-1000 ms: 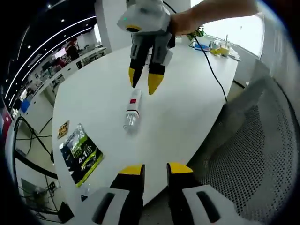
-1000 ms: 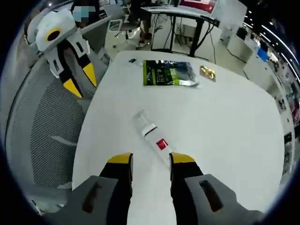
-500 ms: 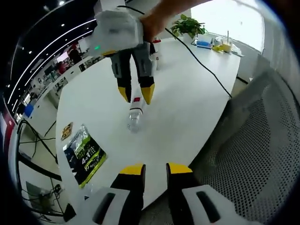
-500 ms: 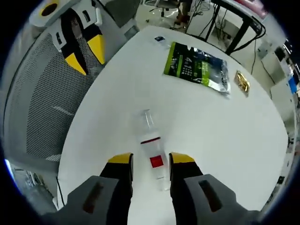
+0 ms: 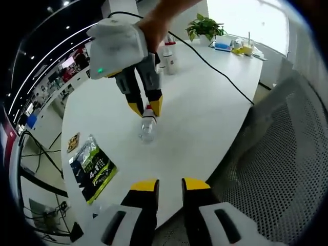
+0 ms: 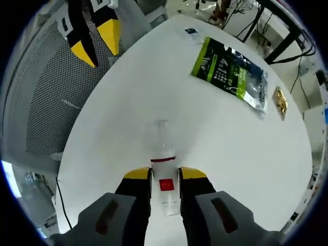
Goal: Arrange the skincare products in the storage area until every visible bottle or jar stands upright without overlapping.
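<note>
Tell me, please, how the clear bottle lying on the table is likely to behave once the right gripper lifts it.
The clear bottle looks round and smooth, so it may slip or swivel between the right gripper's jaws. Lying on its side on the white table, it would probably roll if released. It seems small and see-through, so likely light.

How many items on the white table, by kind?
Skincare bottles: 3, one clear bottle lying flat between the right gripper jaws, two white bottles upright at the far end
Green pouch: 1
Small gold packet: 1
Potted plant: 1
Black cable: 1
Total: 7, leaving out the far clutter by the window, too small to tell.
</note>
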